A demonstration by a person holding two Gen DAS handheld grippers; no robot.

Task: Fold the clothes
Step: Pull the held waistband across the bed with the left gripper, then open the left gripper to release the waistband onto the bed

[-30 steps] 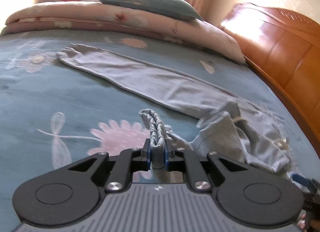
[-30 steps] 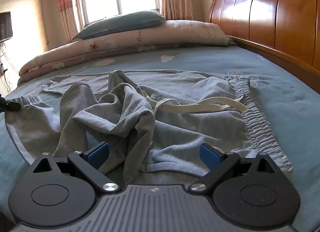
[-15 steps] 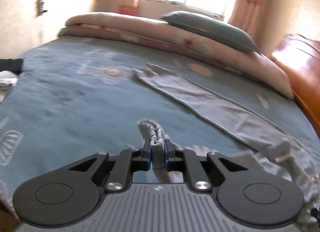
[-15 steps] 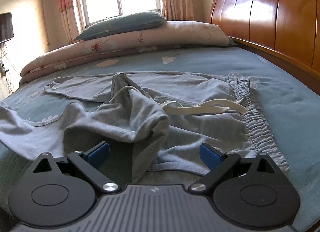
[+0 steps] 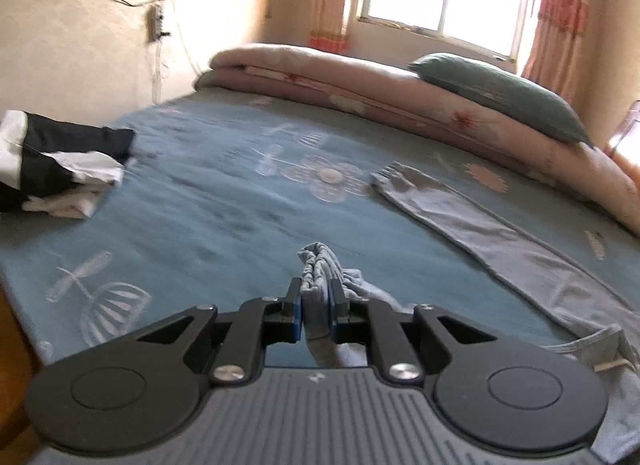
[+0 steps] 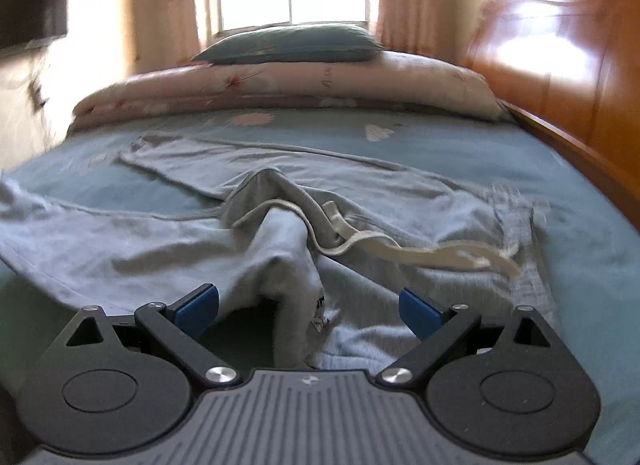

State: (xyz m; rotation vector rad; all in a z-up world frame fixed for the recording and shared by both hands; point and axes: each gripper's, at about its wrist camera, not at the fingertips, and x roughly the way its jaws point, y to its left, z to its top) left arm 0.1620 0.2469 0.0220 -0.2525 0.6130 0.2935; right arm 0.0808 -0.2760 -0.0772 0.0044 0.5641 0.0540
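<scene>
Grey sweatpants (image 6: 360, 193) lie spread on the blue floral bed sheet (image 5: 208, 209). One leg (image 5: 492, 225) lies flat toward the pillows. My left gripper (image 5: 316, 309) is shut on the ribbed cuff (image 5: 318, 265) of the other leg and holds it above the sheet. My right gripper (image 6: 310, 303) is open, its blue pads either side of a raised grey fold (image 6: 280, 249) near the waist. A cream drawstring (image 6: 420, 251) trails across the pants toward the ribbed waistband (image 6: 516, 217).
A folded pink quilt (image 6: 280, 85) and a teal pillow (image 6: 292, 43) lie at the far end under a window. A wooden headboard (image 6: 560, 65) runs along the right. Black and white clothes (image 5: 60, 161) sit at the sheet's left edge.
My left gripper has swung left with the cuff, pulling that leg out straight across the sheet. The right gripper has stayed open and shifted, and its view is blurred.
</scene>
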